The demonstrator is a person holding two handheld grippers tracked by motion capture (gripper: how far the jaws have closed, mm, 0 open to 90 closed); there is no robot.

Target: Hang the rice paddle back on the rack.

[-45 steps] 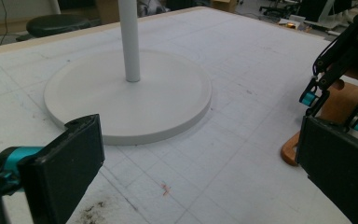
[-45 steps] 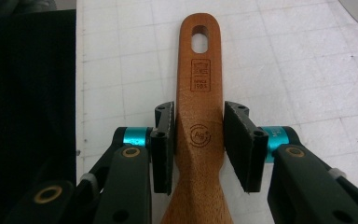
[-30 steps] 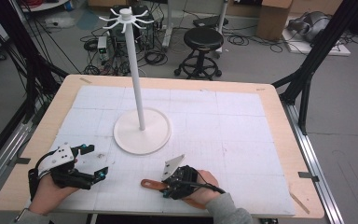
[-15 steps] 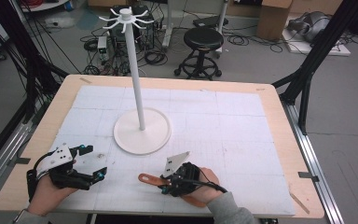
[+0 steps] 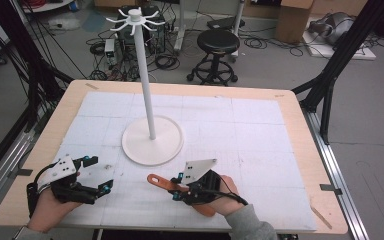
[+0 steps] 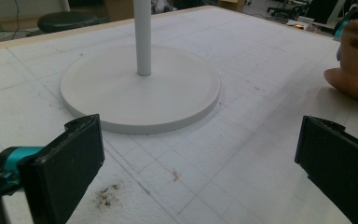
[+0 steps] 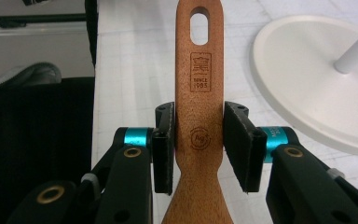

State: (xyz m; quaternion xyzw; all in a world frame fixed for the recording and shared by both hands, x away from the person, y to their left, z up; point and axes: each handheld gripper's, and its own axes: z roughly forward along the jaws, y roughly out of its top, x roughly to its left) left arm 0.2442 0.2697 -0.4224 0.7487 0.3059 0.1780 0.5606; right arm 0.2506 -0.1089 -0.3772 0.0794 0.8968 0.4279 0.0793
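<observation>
The room behind my table is a workshop floor of grey concrete, strewn with black cables, a round black stool (image 5: 220, 42) and cardboard boxes. My table (image 5: 300, 125) is pale plywood with rounded corners, and over it lies a white foam mat (image 5: 260, 135), matte and faintly gridded with thin pencil lines, smudged with dark crumbs near my left jaws.

On the mat stands a white rack (image 5: 150, 100): a smooth round disc base with a low rim, a slim straight pole, and a crown of small curved hooks at the top.

My right tongs (image 7: 199, 140) pinch a wooden spatula (image 7: 199, 74) by its flat handle, the black rubbery pads pressed against both edges. The wood is warm reddish-brown, fine-grained, and smooth. An oval hanging hole pierces the handle's end; below it a burned-in square stamp reads "SINCE 1983" under a mark I cannot make out, and lower a small round logo sits between the pads. In the high view the spatula (image 5: 167, 184) sits at the near edge of the mat, in front of the rack's base, its handle pointing left.

My left tongs (image 5: 92, 175) are spread wide with nothing between them, near the mat's left corner; their pads are flat black blocks on teal fittings.
</observation>
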